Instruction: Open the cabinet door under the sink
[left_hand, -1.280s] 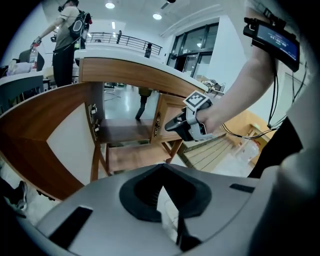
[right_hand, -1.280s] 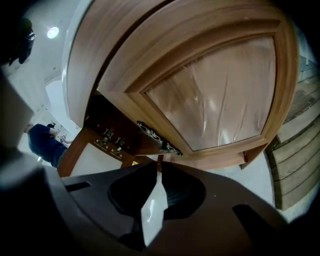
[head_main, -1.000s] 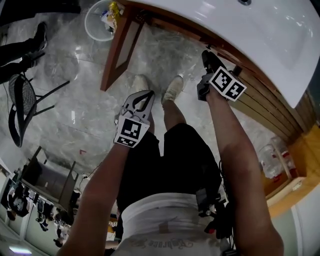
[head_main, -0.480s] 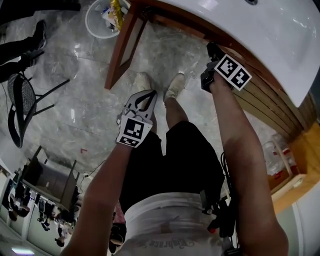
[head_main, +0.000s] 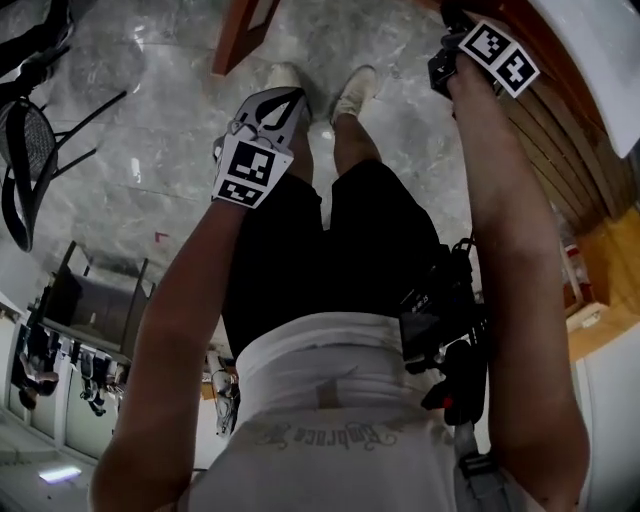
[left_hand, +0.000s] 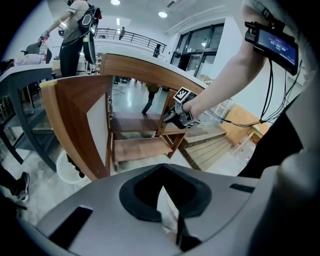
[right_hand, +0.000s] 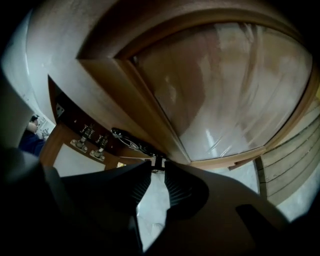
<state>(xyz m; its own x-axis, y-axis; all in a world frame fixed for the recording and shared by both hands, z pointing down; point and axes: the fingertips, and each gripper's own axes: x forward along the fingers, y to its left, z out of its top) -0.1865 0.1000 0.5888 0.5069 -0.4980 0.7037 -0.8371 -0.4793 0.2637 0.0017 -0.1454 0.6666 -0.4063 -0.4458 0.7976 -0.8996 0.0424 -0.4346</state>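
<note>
Since a second ago: both tongs sit higher in the head view; right jaws have just been narrowing.
Cabinet door (right_hand: 225, 90): frosted panel, far right, facing my right tongs.
Right tongs (right_hand: 157, 167): released, small dark fitting (right_hand: 158, 162) at the tips.
Left tongs (head_main: 290, 100): clenched, empty.
Left door (left_hand: 75, 125): swung open.

Fisheye warp, dark corners — perhaps slight blur

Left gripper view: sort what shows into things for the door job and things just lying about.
Job:
brown wooden cabinet door with pale panel, swung open
brown wooden cabinet with shelves

Lying about:
white round floor basket
dark grey table
pale slatted wooden panel
</note>
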